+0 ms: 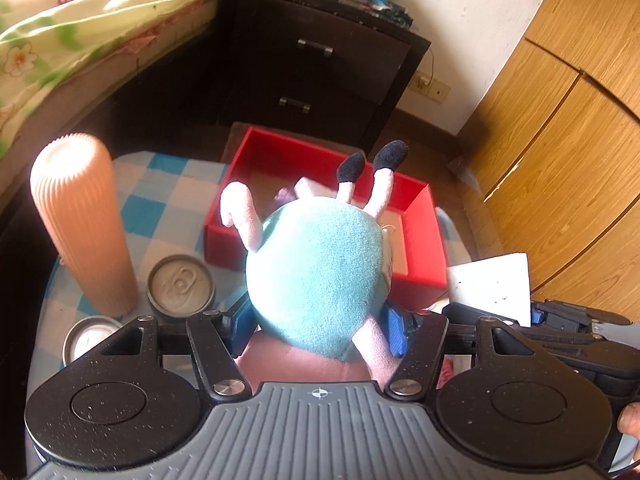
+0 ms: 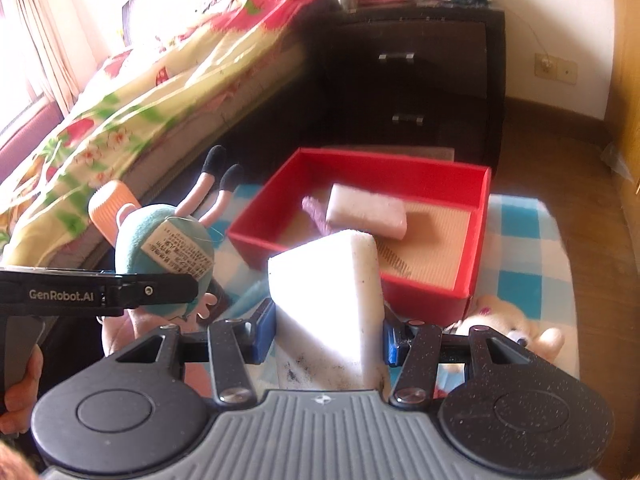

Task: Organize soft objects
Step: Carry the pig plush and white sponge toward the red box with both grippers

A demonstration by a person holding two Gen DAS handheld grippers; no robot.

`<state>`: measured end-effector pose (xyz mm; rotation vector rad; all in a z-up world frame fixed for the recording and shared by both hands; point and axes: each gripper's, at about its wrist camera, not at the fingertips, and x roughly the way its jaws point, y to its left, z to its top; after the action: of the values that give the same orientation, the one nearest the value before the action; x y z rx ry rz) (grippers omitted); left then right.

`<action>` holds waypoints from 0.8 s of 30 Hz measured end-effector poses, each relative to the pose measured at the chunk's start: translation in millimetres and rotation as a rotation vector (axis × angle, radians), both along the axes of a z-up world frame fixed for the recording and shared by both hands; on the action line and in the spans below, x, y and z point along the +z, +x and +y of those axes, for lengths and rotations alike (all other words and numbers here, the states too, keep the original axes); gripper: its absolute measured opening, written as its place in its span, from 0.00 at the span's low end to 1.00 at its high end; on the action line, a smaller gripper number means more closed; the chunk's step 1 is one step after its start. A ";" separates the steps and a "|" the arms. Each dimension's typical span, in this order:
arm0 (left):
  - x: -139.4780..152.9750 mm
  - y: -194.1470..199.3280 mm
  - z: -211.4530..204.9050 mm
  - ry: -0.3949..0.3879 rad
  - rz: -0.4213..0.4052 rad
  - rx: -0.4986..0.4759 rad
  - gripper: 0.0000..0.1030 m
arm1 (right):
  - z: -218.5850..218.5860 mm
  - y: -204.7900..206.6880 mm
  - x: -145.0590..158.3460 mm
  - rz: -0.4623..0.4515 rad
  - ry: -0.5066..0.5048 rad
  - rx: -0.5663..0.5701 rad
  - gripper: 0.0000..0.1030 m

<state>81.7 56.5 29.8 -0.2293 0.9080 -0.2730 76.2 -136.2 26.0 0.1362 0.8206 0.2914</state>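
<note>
The left gripper [image 1: 322, 326] is clamped on a plush toy [image 1: 316, 276], its blue pads pressed into the sides of the teal body. The toy hangs upside down, with pink legs and black feet pointing up and away from the camera and a pink arm curling off to the left. In the right wrist view the same toy shows a printed paper tag on its teal side.

The right gripper [image 2: 329, 342] grips a white sponge block [image 2: 324, 304] between its blue pads; the block's near face carries dark specks.

Just beyond both grippers stands a red box [image 2: 478, 240] on a small table [image 2: 520, 240] covered with a blue-and-white checked cloth. Inside the box lie a pale pink-white sponge [image 2: 366, 210] and, touching its left end, a purple thing too blurred to name, both on the box's tan ribbed floor.

Near the table's left edge stand a ribbed peach cylinder [image 1: 82, 224], a drink can [image 1: 180, 286] just to its right, and a round metal lid [image 1: 92, 338] in front of them. At the table's near right, just beside the box's corner, lies a cream plush animal [image 2: 516, 330].

Behind the table are a dark nightstand [image 1: 320, 60] with two drawers, a bed [image 2: 160, 100] with a floral cover, and a wooden wardrobe [image 1: 560, 120].
</note>
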 end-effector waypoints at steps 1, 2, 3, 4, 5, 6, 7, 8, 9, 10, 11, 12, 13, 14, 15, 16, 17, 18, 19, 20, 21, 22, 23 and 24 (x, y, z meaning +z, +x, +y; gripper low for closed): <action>1.3 1.4 -2.0 -0.003 -0.005 -0.005 0.61 | -1.1 -0.3 2.8 -0.008 0.004 -0.003 0.28; 2.9 2.2 -3.8 -0.005 -0.010 -0.008 0.61 | -1.9 -0.7 5.3 -0.015 0.007 -0.004 0.28; 4.7 2.9 -5.3 -0.006 -0.016 -0.008 0.61 | -2.2 -1.2 7.7 -0.023 0.006 -0.005 0.28; 6.7 3.5 -6.7 -0.007 -0.023 -0.009 0.61 | -2.6 -1.7 9.9 -0.032 0.006 -0.008 0.28; 8.4 4.5 -8.1 -0.007 -0.030 -0.009 0.61 | -3.1 -2.0 11.8 -0.037 0.009 -0.009 0.28; 9.8 6.1 -9.1 -0.006 -0.037 -0.006 0.61 | -3.8 -1.9 13.5 -0.040 0.014 -0.011 0.28; 11.6 7.5 -10.0 -0.007 -0.044 -0.003 0.61 | -4.1 -2.2 15.1 -0.045 0.017 -0.013 0.28; 13.3 9.3 -10.7 -0.009 -0.051 -0.001 0.61 | -4.5 -2.2 16.5 -0.051 0.017 -0.016 0.28; 15.1 11.0 -10.8 -0.013 -0.057 0.004 0.61 | -4.7 -1.6 17.7 -0.056 0.018 -0.019 0.28; 16.8 12.8 -10.9 -0.015 -0.064 0.011 0.61 | -5.1 -1.1 18.9 -0.061 0.022 -0.024 0.28; 19.2 13.7 -12.3 -0.013 -0.071 0.017 0.61 | -5.4 -0.3 20.4 -0.068 0.024 -0.029 0.28; 20.8 15.5 -13.3 -0.010 -0.078 0.022 0.61 | -5.6 0.5 21.6 -0.076 0.026 -0.034 0.28; 22.9 17.3 -13.7 -0.009 -0.085 0.030 0.61 | -6.0 1.9 23.2 -0.082 0.030 -0.039 0.28; 24.2 19.6 -14.6 -0.012 -0.090 0.033 0.61 | -6.4 3.3 24.7 -0.085 0.038 -0.043 0.28; 25.7 22.5 -15.8 -0.019 -0.093 0.032 0.61 | -6.7 4.8 26.1 -0.088 0.045 -0.046 0.28; 27.0 24.8 -17.0 -0.028 -0.096 0.032 0.61 | -6.8 6.3 27.9 -0.093 0.051 -0.050 0.28; 27.9 27.4 -18.2 -0.035 -0.099 0.034 0.61 | -7.0 7.8 29.1 -0.098 0.056 -0.055 0.28; 28.8 29.1 -19.6 -0.037 -0.104 0.034 0.61 | -7.4 9.6 30.2 -0.101 0.062 -0.059 0.28; 29.6 31.1 -21.3 -0.037 -0.107 0.033 0.61 | -7.8 11.5 30.8 -0.102 0.069 -0.063 0.28; 30.3 33.2 -23.0 -0.037 -0.110 0.033 0.61 | -8.1 13.5 31.2 -0.103 0.074 -0.068 0.28; 30.6 35.6 -25.1 -0.036 -0.113 0.032 0.61 | -8.6 15.6 31.4 -0.105 0.077 -0.073 0.28; 30.8 37.3 -26.7 -0.034 -0.117 0.032 0.61 | -9.3 17.8 31.1 -0.106 0.079 -0.078 0.28; 31.3 40.0 -28.5 -0.034 -0.120 0.033 0.61 | -10.2 19.8 30.7 -0.106 0.083 -0.084 0.28; 31.6 43.0 -29.9 -0.036 -0.121 0.033 0.61 | -11.2 22.1 30.0 -0.105 0.086 -0.090 0.28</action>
<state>124.7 26.5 61.4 -0.2581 0.7790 -0.2702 98.3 -147.3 56.1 0.2363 0.6959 0.2467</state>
